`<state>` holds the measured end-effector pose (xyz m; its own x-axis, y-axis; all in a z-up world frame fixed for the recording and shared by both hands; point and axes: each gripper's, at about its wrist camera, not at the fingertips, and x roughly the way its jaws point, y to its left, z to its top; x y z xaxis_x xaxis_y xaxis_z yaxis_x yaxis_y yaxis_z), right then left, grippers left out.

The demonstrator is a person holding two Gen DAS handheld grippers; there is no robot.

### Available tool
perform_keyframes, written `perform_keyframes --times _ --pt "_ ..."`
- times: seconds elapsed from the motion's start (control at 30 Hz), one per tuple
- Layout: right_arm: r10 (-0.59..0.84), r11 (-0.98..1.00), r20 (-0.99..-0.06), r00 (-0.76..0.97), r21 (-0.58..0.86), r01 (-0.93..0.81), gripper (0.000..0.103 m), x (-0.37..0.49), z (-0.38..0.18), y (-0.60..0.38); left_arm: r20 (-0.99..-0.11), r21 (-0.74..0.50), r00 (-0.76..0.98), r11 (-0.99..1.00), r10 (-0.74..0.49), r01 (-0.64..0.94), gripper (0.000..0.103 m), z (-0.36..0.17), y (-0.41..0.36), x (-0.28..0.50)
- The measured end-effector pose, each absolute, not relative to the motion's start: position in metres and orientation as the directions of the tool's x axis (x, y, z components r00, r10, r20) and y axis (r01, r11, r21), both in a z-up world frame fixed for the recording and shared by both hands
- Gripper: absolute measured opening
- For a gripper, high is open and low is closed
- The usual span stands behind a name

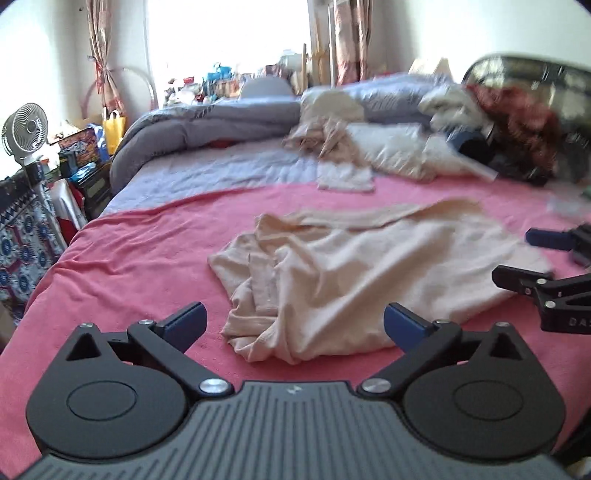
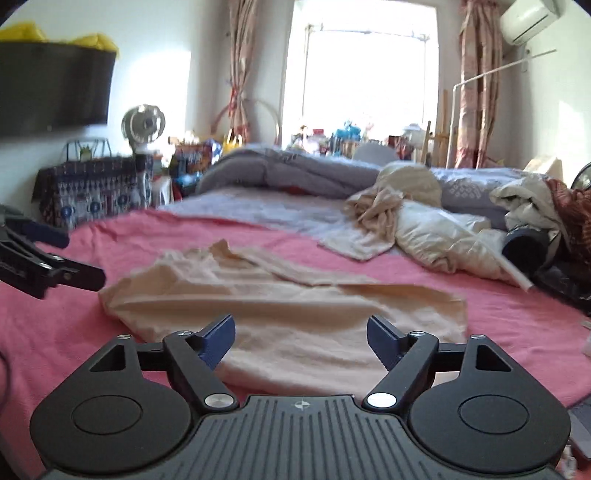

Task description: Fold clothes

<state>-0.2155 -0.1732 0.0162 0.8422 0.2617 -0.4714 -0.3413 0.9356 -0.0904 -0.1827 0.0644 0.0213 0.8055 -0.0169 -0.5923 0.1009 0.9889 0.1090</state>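
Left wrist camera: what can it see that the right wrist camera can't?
Only the left wrist view shows the bunched, crumpled end of the beige garment and a yellow bag by the curtain.

Only the right wrist view shows the air conditioner high on the wall and a white clothes rail.

Both show the pink blanket, the fan, the bright window, and both open grippers, left and right.
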Motion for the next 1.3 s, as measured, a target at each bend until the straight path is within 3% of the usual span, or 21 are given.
perform_keyframes --times 0.1,0.17,0.23,0.43,0.5,0.57,0.6,0.67,0.73,0.8,0.9,0.97,1.03,1.13,1.2,1.23,1.27,1.3 --pt "0.206 0.923 -0.570 0.795 -0.156 -0.351 0.080 -0.192 -0.020 -0.163 -0.663 0.161 0.746 0.985 0.057 0.068 0.103 -0.015 0.067 -0.158" --pt "0.235 0.929 -0.539 0.809 -0.121 -0.351 0.081 -0.208 -0.023 -0.176 -0.695 0.157 0.713 0.987 0.087 0.033 0.103 -0.036 0.078 -0.152" --pt "0.241 0.923 -0.548 0.801 -0.126 -0.364 0.081 -0.222 -0.021 -0.185 -0.698 0.022 0.715 0.999 0.036 -0.029 0.103 -0.038 0.103 -0.158" --pt "0.311 0.917 -0.594 0.742 -0.017 -0.398 0.077 -0.226 0.001 -0.215 -0.666 0.042 0.724 0.978 0.179 -0.203 0.102 -0.028 0.137 -0.185" --pt "0.351 0.912 -0.566 0.745 0.025 -0.410 0.077 -0.217 0.021 -0.212 -0.632 -0.061 0.766 0.978 0.118 -0.200 0.101 -0.015 0.143 -0.197" --pt "0.405 0.891 -0.526 0.748 0.042 -0.453 0.077 -0.196 0.044 -0.197 -0.537 -0.208 0.842 0.976 -0.055 -0.069 0.102 -0.002 0.144 -0.205" --pt "0.424 0.881 -0.510 0.748 0.042 -0.471 0.077 -0.187 0.056 -0.189 -0.502 -0.224 0.858 0.975 -0.107 -0.010 0.102 0.002 0.138 -0.202" --pt "0.458 0.862 -0.498 0.736 0.046 -0.505 0.072 -0.158 0.077 -0.168 -0.523 -0.135 0.846 0.990 -0.104 0.038 0.102 -0.002 0.118 -0.183" --pt "0.482 0.843 -0.517 0.708 0.053 -0.535 0.061 -0.125 0.090 -0.142 -0.542 -0.058 0.834 0.995 -0.102 0.084 0.102 -0.007 0.100 -0.165" --pt "0.499 0.824 -0.547 0.672 0.059 -0.564 0.054 -0.092 0.098 -0.114 -0.540 -0.104 0.831 0.990 -0.135 0.093 0.100 -0.013 0.105 -0.165" --pt "0.507 0.779 -0.596 0.623 0.008 -0.627 0.052 -0.056 0.089 -0.059 -0.535 -0.172 0.825 0.979 -0.184 0.107 0.094 -0.021 0.111 -0.165" --pt "0.511 0.744 -0.626 0.590 -0.022 -0.668 0.052 -0.038 0.080 -0.025 -0.529 -0.217 0.820 0.969 -0.217 0.117 0.080 -0.027 0.116 -0.165" --pt "0.497 0.720 -0.660 0.564 -0.050 -0.692 0.052 -0.019 0.065 0.002 -0.518 -0.265 0.817 0.956 -0.251 0.125 0.075 -0.033 0.121 -0.165" --pt "0.449 0.695 -0.714 0.537 -0.099 -0.712 0.053 0.004 0.040 0.033 -0.457 -0.351 0.837 0.925 -0.302 0.142 0.074 -0.033 0.134 -0.172" --pt "0.403 0.695 -0.745 0.531 -0.128 -0.708 0.053 0.011 0.020 0.042 -0.484 -0.312 0.828 0.940 -0.284 0.141 0.074 -0.034 0.127 -0.170" --pt "0.387 0.700 -0.756 0.528 -0.133 -0.702 0.052 0.015 0.011 0.045 -0.503 -0.280 0.821 0.950 -0.270 0.141 0.070 -0.034 0.121 -0.168" --pt "0.396 0.716 -0.749 0.531 -0.109 -0.689 0.052 0.015 0.007 0.042 -0.517 -0.247 0.818 0.959 -0.252 0.139 0.060 -0.034 0.116 -0.166" --pt "0.403 0.733 -0.742 0.535 -0.089 -0.675 0.037 0.016 0.004 0.040 -0.509 -0.238 0.826 0.962 -0.243 0.136 0.055 -0.033 0.114 -0.168"
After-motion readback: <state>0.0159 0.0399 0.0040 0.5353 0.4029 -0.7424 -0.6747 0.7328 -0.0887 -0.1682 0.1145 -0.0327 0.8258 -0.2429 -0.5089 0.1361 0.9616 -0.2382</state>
